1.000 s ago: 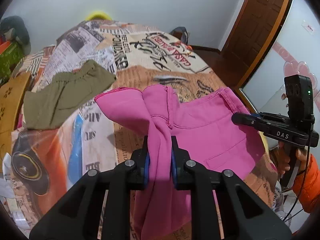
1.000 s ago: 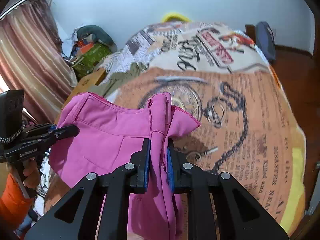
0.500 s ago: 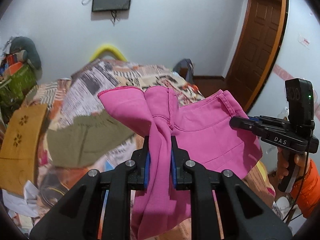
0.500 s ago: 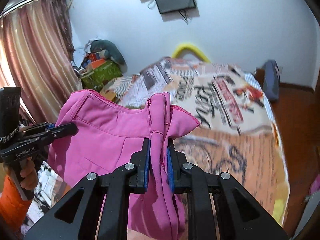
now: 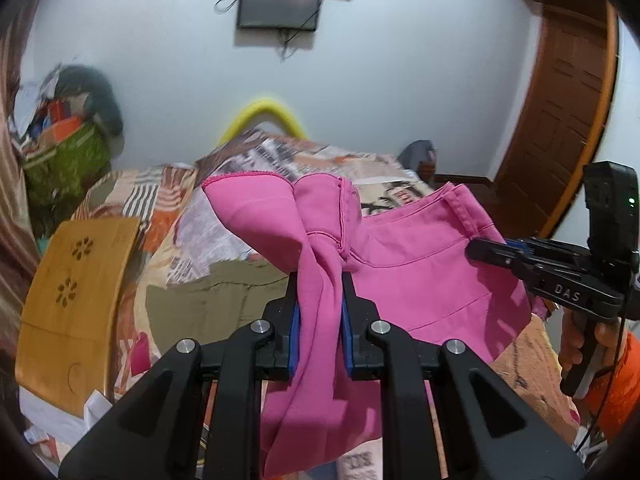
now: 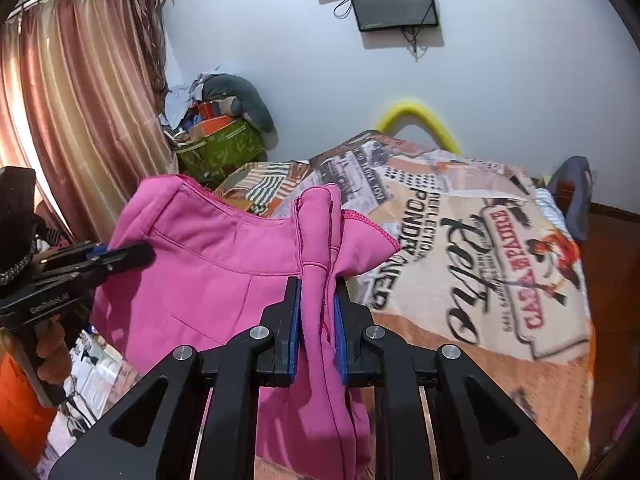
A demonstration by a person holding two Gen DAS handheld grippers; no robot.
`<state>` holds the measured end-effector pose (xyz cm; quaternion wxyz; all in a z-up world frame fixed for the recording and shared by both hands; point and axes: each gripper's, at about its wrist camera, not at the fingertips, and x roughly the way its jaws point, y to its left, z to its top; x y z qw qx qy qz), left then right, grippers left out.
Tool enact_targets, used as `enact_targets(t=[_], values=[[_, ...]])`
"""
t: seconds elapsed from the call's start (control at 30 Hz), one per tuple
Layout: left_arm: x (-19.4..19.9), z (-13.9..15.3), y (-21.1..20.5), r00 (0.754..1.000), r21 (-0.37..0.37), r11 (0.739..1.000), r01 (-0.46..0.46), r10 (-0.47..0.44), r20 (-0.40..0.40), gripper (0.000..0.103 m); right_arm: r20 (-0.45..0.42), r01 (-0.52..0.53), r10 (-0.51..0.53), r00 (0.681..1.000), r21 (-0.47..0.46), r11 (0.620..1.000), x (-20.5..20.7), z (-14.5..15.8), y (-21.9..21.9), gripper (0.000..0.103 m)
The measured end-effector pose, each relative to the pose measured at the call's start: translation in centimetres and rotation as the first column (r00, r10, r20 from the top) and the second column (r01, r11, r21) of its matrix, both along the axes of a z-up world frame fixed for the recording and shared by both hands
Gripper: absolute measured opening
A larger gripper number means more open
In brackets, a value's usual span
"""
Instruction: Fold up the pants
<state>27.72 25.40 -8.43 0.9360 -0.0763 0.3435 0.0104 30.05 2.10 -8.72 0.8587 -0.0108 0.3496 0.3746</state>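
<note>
The pink pants [image 5: 420,264] hang in the air above the bed, stretched between my two grippers. My left gripper [image 5: 319,280] is shut on one bunched corner of the waistband. My right gripper [image 6: 317,286] is shut on the other corner of the pink pants [image 6: 208,264]. The right gripper also shows at the right of the left wrist view [image 5: 476,247], and the left gripper at the left of the right wrist view [image 6: 140,255]. The lower part of the pants drops out of view below the fingers.
The bed [image 6: 500,280] with a newspaper-print cover lies below and ahead. Olive-green pants [image 5: 208,300] lie on it. A wooden board [image 5: 76,296] stands at the left, a pile of bags [image 6: 224,136] in the corner, a door [image 5: 560,108] at the right.
Both grippers have risen and tilted up with the pink pants; the views now show the wall and screen, and the bed sits lower in frame. The grips have not changed.
</note>
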Motion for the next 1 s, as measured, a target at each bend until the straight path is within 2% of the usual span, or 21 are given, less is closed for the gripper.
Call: enact_targets(t=[0.17, 0.37, 0.47, 0.67, 0.8, 0.87, 1.0], values=[[2.6, -3.5, 3.0, 0.998, 0.002, 0.999, -0.035, 0.035, -0.047, 0.016, -0.053, -0.012, 0.010, 0.999, -0.020, 1.000, 2.8, -3.5, 3.8, 0.013], [6.6, -8.5, 7.1, 0.992, -0.044, 0.997, -0.071, 0.066, -0.106, 0.016, -0.102, -0.031, 0.025, 0.995, -0.062, 0.998, 6.6, -7.4, 8.1, 0.013], [8.4, -10.7, 8.8, 0.988, -0.041, 0.995, -0.092, 0.086, -0.130, 0.016, -0.121, -0.044, 0.032, 0.992, -0.091, 0.995, 8.2, -8.9, 9.9, 0.013], [11.6, -15.6, 11.8, 0.972, -0.027, 0.993, -0.111, 0.103, -0.213, 0.016, -0.161, -0.097, 0.069, 0.985, -0.177, 0.979, 10.7, -12.5, 12.8, 0.013], [12.8, -19.4, 13.8, 0.949, -0.042, 0.990, -0.136, 0.118, -0.291, 0.017, -0.194, -0.131, 0.087, 0.977, -0.226, 0.965, 11.1, -14.4, 13.3, 0.013], [12.6, -20.3, 14.5, 0.948, -0.063, 0.987, -0.147, 0.122, -0.292, 0.021, -0.185, -0.141, 0.097, 0.978, -0.244, 0.960, 10.9, -14.8, 13.1, 0.015], [11.8, -20.0, 15.0, 0.951, -0.087, 0.983, -0.164, 0.134, -0.279, 0.026, -0.160, -0.135, 0.093, 0.983, -0.275, 0.952, 10.4, -14.8, 12.2, 0.017]])
